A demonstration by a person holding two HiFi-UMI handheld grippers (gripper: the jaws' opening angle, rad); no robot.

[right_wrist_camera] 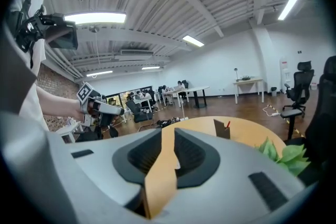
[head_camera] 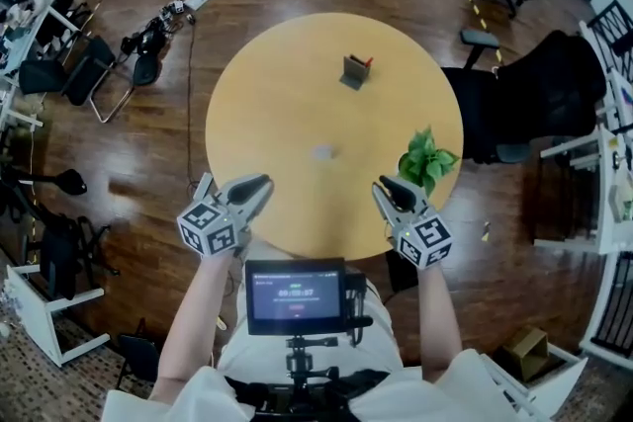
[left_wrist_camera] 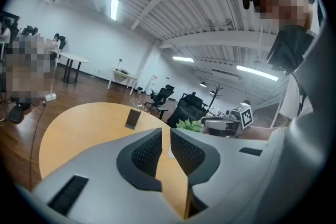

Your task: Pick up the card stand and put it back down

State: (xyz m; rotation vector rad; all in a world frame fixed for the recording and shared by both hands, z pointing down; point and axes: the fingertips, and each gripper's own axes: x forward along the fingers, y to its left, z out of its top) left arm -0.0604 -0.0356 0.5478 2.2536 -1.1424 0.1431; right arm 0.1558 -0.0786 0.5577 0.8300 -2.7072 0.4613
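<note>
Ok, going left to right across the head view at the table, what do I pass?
left gripper → small pale mark → card stand → leafy plant. The right gripper overlaps the plant, so it is left out.

round wooden table (head_camera: 277, 114) bears card stand (head_camera: 355, 71), plant (head_camera: 427, 163), pale scrap (head_camera: 322, 151).

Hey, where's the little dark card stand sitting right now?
In the head view, the small dark grey card stand stands on the far half of the round wooden table, well beyond the leafy green plant at the near right edge.
</note>
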